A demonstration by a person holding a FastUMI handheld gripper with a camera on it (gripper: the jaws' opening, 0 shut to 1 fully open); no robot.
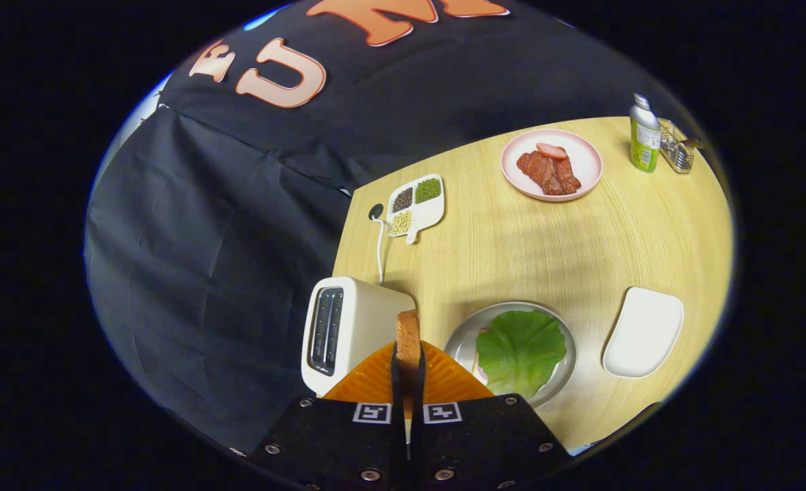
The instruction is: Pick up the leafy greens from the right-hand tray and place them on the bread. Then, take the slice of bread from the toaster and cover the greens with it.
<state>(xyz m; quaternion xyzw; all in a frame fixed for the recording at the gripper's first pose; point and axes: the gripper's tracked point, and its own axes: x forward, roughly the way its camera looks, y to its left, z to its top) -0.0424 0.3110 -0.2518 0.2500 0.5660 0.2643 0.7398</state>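
Note:
My gripper (408,365) is shut on a toasted slice of bread (408,334), held edge-on between the two fingers and raised above the table. The white toaster (348,327) stands just to the left of the fingers, its slots seen from above. To the right of the fingers a grey plate (566,354) carries a green leaf (520,351) that covers the bread beneath, of which only a sliver shows at the leaf's left edge.
An empty white tray (643,332) lies to the right of the grey plate. Farther off are a pink plate (587,160) with meat slices (549,170), a white divided dish (416,204) of beans, a green bottle (644,134) and a small glass container (677,146). The toaster's cord (379,245) runs toward the table's left edge.

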